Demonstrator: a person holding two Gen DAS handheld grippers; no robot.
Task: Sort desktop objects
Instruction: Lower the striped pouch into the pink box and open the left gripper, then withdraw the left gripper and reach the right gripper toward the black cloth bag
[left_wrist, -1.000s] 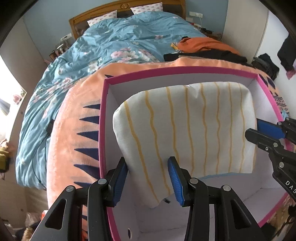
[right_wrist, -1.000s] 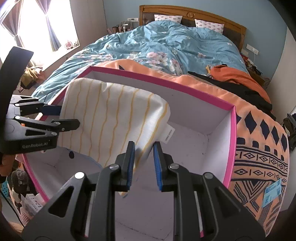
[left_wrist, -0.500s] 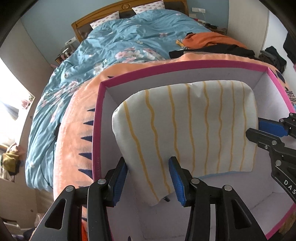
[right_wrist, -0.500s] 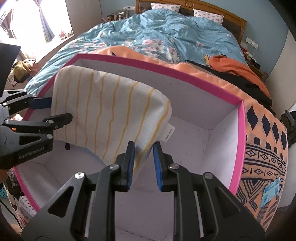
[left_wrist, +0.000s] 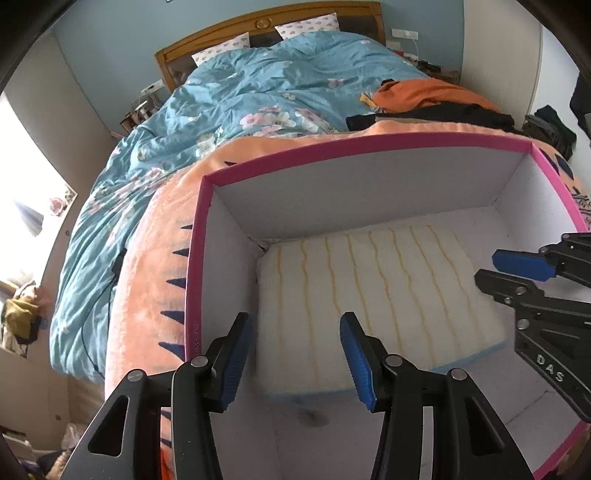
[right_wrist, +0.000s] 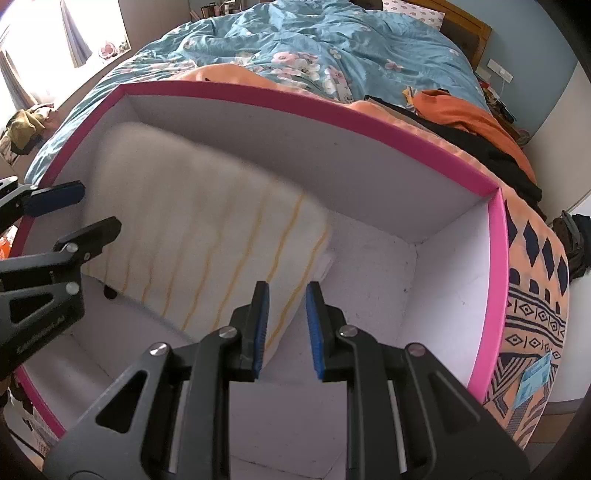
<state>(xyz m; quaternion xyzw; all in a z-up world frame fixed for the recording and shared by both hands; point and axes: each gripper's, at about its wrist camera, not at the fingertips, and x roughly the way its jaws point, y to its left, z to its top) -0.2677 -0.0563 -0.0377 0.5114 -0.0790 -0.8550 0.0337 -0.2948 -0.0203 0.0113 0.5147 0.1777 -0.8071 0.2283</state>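
A white towel with wavy yellow stripes (left_wrist: 376, 295) lies blurred and low inside the pink-rimmed white box (left_wrist: 332, 155). My left gripper (left_wrist: 297, 354) hangs above the towel's near left corner. Its jaws are opening and the pads touch nothing; the towel shows below the gap. In the right wrist view the towel (right_wrist: 192, 221) slopes up to my right gripper (right_wrist: 286, 321), whose narrow jaws still hold its near right edge by the label. That right gripper (left_wrist: 487, 266) reaches in from the right in the left wrist view. The left gripper (right_wrist: 99, 208) shows at the far left.
The box (right_wrist: 295, 103) sits on an orange patterned blanket (left_wrist: 147, 277) at the foot of a bed with a blue floral duvet (left_wrist: 258, 92). Orange and black clothes (left_wrist: 424, 96) lie behind the box. A small blue card (right_wrist: 535, 373) rests on the blanket at right.
The towel has come out of my left gripper and dropped from a raised spread to lie low in the box. The left jaws stand wider. The right gripper sank with its edge.
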